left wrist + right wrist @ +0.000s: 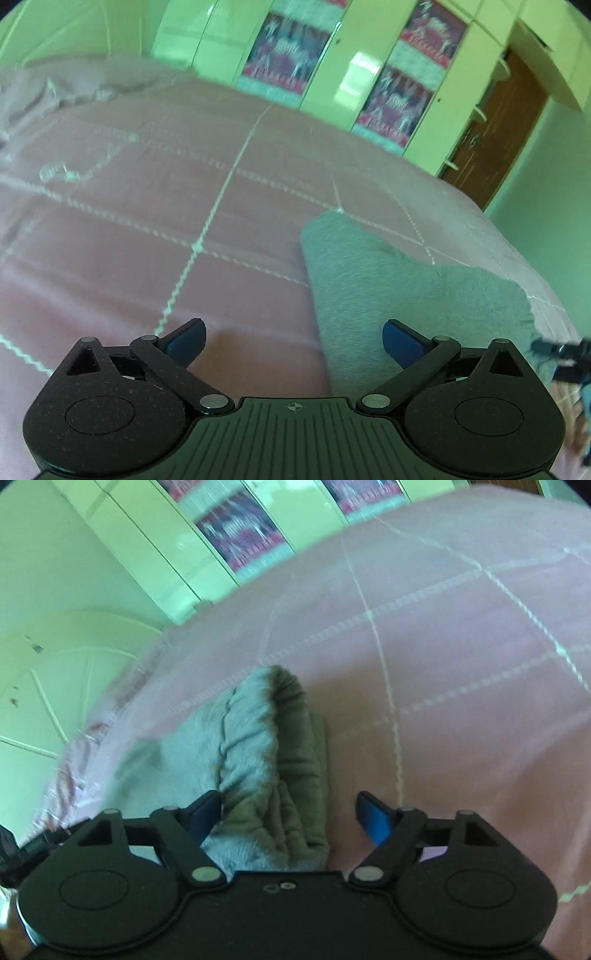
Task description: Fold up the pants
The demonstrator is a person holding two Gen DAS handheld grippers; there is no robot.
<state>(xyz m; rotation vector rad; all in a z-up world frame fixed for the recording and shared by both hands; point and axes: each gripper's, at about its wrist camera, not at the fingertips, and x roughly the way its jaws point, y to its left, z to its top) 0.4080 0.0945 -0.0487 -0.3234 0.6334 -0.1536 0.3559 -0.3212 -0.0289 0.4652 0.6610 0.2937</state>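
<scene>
Grey fleece pants (406, 280) lie on a pink quilted bedspread (147, 229). In the left wrist view they stretch from between the fingers toward the right edge of the bed. My left gripper (293, 341) is open and empty, its right finger over the fabric's near edge. In the right wrist view the gathered elastic waistband (258, 746) lies bunched between the fingers. My right gripper (290, 814) is open, its jaws on either side of the waistband and not closed on it. The other gripper shows at the right edge of the left wrist view (561, 350).
The bedspread (461, 664) has white stitched grid lines. A crumpled pale sheet or pillow (66, 88) lies at the bed's far left. A pale wardrobe with patterned panels (288, 51) and a brown door (495, 129) stand beyond the bed.
</scene>
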